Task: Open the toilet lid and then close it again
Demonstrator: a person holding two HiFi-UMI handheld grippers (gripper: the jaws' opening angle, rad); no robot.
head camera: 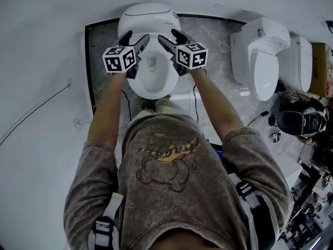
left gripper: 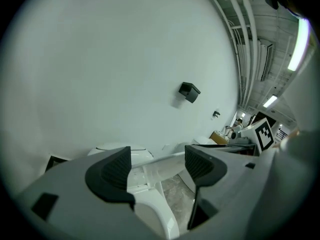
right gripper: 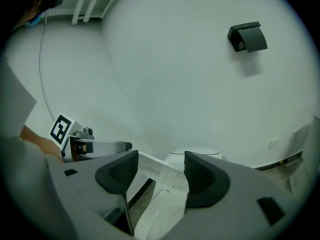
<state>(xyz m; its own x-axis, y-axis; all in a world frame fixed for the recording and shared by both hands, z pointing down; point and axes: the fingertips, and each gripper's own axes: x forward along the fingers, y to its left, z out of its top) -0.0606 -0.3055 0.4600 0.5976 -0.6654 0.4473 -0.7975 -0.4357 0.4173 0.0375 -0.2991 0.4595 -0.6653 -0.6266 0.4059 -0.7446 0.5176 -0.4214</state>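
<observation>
**Holding both grippers spread above the toilet**

Reaching forward from a brown printed shirt (head camera: 171, 186), two bare forearms carry the grippers side by side. The left gripper (head camera: 136, 36) has its jaws wide apart with nothing between the pads, and the right gripper (head camera: 167, 35) is spread and empty too. Both hang just over the toilet (head camera: 152, 85), which stands directly in front of the person on a dark marbled floor panel (head camera: 104, 61) against the wall. Its lid cannot be told from the rest of the white body (from above it all reads as one shape). On the wall beyond hangs a small black box (left gripper: 189, 91). A second toilet (head camera: 265, 69) stands to the right.
</observation>
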